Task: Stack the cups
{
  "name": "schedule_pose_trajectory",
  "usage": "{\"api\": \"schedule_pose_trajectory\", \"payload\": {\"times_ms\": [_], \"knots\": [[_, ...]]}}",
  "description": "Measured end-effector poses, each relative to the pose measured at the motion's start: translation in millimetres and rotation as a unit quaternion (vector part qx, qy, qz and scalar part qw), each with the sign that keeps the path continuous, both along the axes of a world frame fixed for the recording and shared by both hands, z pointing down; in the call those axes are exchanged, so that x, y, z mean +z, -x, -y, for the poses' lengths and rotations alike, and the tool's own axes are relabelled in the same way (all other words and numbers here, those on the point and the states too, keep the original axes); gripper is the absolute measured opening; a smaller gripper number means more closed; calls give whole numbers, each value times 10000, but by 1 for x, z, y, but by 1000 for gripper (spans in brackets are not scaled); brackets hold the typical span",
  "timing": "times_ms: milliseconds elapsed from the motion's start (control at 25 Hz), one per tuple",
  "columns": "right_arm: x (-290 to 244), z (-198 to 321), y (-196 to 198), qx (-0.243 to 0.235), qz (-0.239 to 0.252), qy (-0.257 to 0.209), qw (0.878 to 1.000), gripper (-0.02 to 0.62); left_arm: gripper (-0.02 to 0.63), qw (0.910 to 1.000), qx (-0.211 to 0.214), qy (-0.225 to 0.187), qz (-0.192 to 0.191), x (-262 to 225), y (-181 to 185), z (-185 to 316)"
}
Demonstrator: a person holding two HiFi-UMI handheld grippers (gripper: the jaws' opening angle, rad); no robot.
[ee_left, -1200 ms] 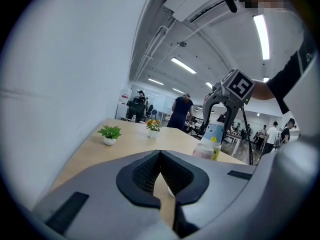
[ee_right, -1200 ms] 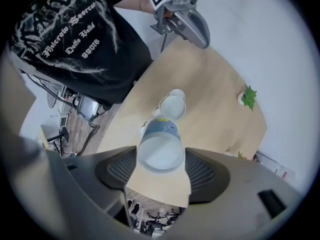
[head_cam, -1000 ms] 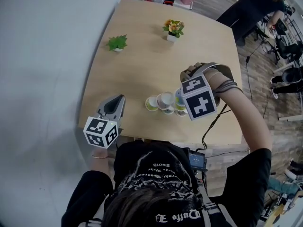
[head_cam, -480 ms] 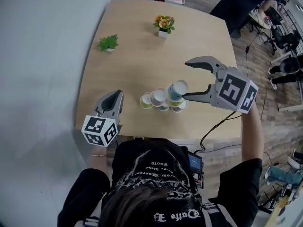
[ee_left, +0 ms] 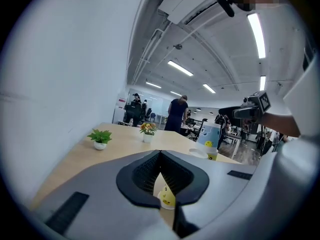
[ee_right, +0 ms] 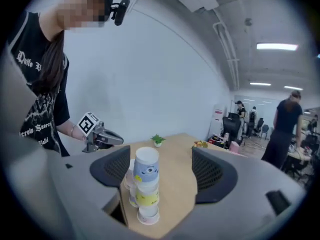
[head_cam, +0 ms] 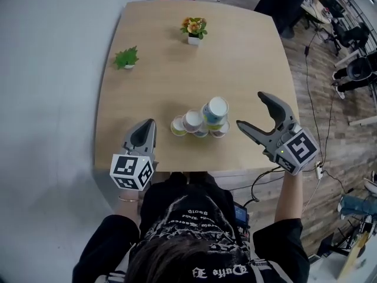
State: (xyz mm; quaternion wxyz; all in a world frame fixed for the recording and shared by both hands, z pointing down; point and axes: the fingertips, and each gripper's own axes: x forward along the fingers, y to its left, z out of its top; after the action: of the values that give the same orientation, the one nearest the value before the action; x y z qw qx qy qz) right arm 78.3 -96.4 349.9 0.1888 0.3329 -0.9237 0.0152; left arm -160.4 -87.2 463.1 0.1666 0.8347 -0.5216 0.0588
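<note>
matt wood table (head_cam: 235,58), glossy paper cups (head_cam: 194,121)

Table (head_cam: 247,63): light wood
Near edge: cups (head_cam: 200,121), clustered, some stacked
Far left: small green plant (head_cam: 126,58)
Far middle: flower pot (head_cam: 194,28)

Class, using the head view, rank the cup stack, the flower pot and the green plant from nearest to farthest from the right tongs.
1. Cup stack: just left of the right tongs.
2. Flower pot: farther back, mid table.
3. Green plant: back left, farthest.
</note>
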Motion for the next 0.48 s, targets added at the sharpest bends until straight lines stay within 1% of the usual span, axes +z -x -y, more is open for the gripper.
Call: {"api": "schedule_pose_trajectory", "payload": {"times_ms": [160, 280, 360, 480], "knots": [[19, -11, -10, 577, 281, -125, 9979, 400, 5, 10000, 44, -13, 88, 5, -13, -13], [33, -12, -18, 1050, 611, -205, 9924, 399, 5, 9999, 43, 68, 145, 16, -24, -25], [43, -14, -23, 1317, 807, -194, 9878, 399, 5, 9998, -28, 150, 130, 23, -31, -32], [63, -24, -28, 1595, 887, -89, 9832, 399, 5, 9995, -257, 186, 71, 23, -40, -44]]}}
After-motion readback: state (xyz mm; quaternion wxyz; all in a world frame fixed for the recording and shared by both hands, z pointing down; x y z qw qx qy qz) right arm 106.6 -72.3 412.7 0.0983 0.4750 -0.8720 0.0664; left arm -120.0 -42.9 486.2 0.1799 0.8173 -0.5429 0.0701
